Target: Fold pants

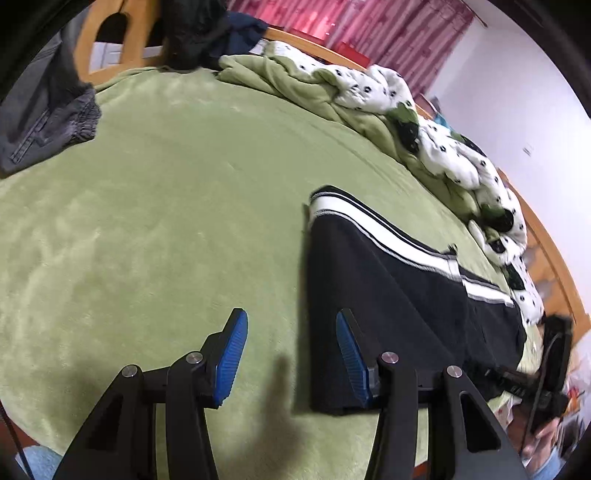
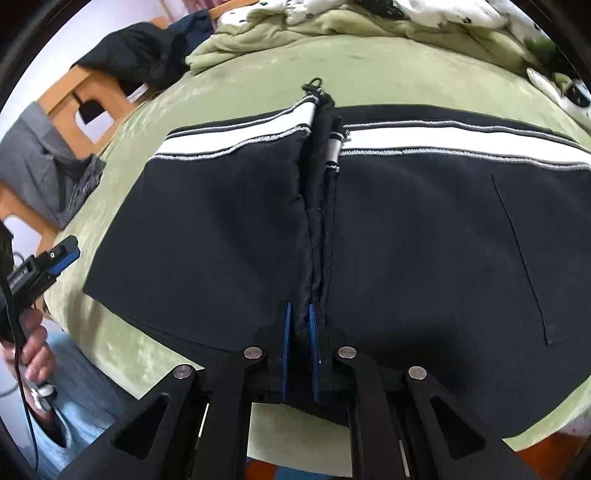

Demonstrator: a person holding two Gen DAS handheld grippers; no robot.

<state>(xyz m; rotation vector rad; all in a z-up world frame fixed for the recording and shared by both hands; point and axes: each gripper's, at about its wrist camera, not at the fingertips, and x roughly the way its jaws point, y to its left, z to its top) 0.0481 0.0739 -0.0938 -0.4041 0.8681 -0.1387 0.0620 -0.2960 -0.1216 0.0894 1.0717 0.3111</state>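
The black pants (image 2: 229, 229) with a white side stripe (image 2: 424, 138) lay flat on the green blanket (image 1: 166, 221) that covered the bed, partly folded, with a raised ridge of bunched fabric running across their middle from the near edge to the stripe. The right gripper (image 2: 299, 321) stood at the near end of that ridge, its blue pads (image 2: 286, 332) pinched together on the fold of black cloth. The left gripper (image 1: 291, 332) hung just off the pants' end, over bare blanket beside the cloth's edge, its blue pads (image 1: 234, 350) standing apart with nothing between them; one finger overlapped the edge of the pants in the left wrist view, but contact could not be told. In the right wrist view the same gripper appeared to the left of the pants, held in the person's hand (image 2: 33, 347), with a cable trailing from it. Beyond the pants, along the far side of the bed, lay a rumpled green-and-white spotted quilt (image 1: 388, 96). Well away from the pants, at the bed's corner, lay a grey garment (image 1: 51, 122) and a dark heap of clothing (image 1: 207, 33) against a wooden frame (image 1: 107, 40). No object lay on the blanket between the left gripper and the pants.
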